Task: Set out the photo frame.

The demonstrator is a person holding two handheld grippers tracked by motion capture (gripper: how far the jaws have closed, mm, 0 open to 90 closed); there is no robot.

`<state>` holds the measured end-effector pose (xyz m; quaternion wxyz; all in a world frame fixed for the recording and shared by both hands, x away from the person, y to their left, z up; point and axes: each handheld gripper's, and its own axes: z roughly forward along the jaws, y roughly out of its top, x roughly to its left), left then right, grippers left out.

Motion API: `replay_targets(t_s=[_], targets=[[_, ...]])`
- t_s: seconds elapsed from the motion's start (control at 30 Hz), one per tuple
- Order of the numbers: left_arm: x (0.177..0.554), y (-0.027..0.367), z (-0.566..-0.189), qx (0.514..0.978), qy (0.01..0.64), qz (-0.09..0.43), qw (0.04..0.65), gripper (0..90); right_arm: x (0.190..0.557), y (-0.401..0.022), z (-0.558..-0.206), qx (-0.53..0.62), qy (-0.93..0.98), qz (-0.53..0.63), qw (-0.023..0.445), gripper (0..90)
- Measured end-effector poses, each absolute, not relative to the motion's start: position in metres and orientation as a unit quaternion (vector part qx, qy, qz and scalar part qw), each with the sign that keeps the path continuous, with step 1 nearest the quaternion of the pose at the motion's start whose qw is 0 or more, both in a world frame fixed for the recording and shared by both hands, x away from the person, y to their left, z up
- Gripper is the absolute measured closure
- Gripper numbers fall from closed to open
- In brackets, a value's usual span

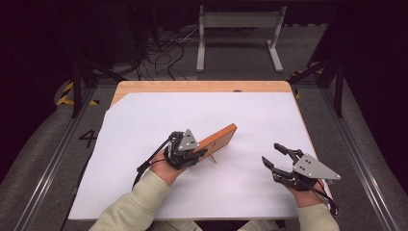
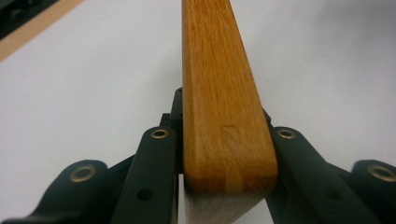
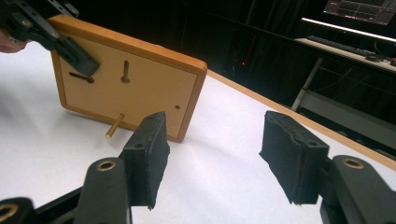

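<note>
1. The wooden board (image 1: 219,139) stands on its edge on the white sheet (image 1: 144,120), tilted a little, near the middle of the table and closer to my left side. Its flat face, seen from my right gripper view, has a recessed panel with slots and a small hole.
2. One brass peg (image 3: 114,126) sticks out of the lower part of that face, its tip hanging just above the sheet. Another peg (image 3: 125,71) sits in the upper slot. I cannot tell whether the small hole at the lower corner (image 3: 177,107) is meant for a further peg.
3. My left gripper (image 1: 188,153) has the board by its near end. In the left gripper view the jaws stand on either side of the board's thick edge (image 2: 224,116), pads against the wood, so I judge that I am gripping it and keeping it upright.
4. My right gripper (image 1: 276,156) hovers over the sheet well apart from the board, on my right. Its jaws stand partly open with nothing between the pads (image 3: 149,154).
5. As I judge it, the holding step is done: the board is raised and steadied, face turned toward my right hand.
6. What seems left is the right hand's part: reaching across to the protruding peg, closing on it, and pulling it out or seating it. None of that is begun yet.
</note>
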<state>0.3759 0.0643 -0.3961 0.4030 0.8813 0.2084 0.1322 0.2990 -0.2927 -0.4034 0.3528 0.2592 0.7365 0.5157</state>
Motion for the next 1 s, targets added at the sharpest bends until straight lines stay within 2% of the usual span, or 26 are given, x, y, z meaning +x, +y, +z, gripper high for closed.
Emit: replay_targets(t_s=[0.13, 0.27, 0.37, 0.4, 0.43, 0.47, 0.5, 0.57, 0.83, 1.0], targets=[[0.373, 0.067, -0.394, 0.884, 0.207, 0.103, 0.407, 66.6, 0.3, -0.292, -0.403, 0.257, 0.738, 0.516, 0.352, 40.9], [0.37, 0.068, -0.393, 0.885, 0.207, 0.098, 0.406, 64.8, 0.302, -0.29, -0.404, 0.256, 0.739, 0.516, 0.35, 40.7], [0.369, 0.068, -0.394, 0.885, 0.207, 0.084, 0.409, 60.0, 0.302, -0.289, -0.404, 0.255, 0.74, 0.516, 0.349, 40.6], [0.369, 0.068, -0.395, 0.886, 0.203, 0.066, 0.412, 60.0, 0.302, -0.289, -0.404, 0.254, 0.74, 0.517, 0.348, 40.6], [0.368, 0.068, -0.395, 0.887, 0.2, 0.054, 0.414, 51.9, 0.303, -0.289, -0.404, 0.252, 0.741, 0.517, 0.347, 40.6], [0.367, 0.067, -0.396, 0.889, 0.194, 0.04, 0.413, 51.9, 0.303, -0.289, -0.404, 0.252, 0.741, 0.517, 0.347, 40.6], [0.366, 0.065, -0.398, 0.891, 0.19, 0.024, 0.412, 47.8, 0.303, -0.289, -0.404, 0.252, 0.741, 0.518, 0.347, 40.6], [0.364, 0.065, -0.399, 0.89, 0.189, 0.024, 0.413, 43.0, 0.304, -0.289, -0.404, 0.252, 0.74, 0.518, 0.346, 40.6], [0.365, 0.074, -0.392, 0.872, 0.196, 0.012, 0.447, 36.1, 0.305, -0.289, -0.404, 0.252, 0.74, 0.519, 0.347, 40.5], [0.362, 0.095, -0.379, 0.847, 0.195, 0.015, 0.494, 37.4, 0.305, -0.29, -0.402, 0.256, 0.738, 0.518, 0.349, 43.3]])
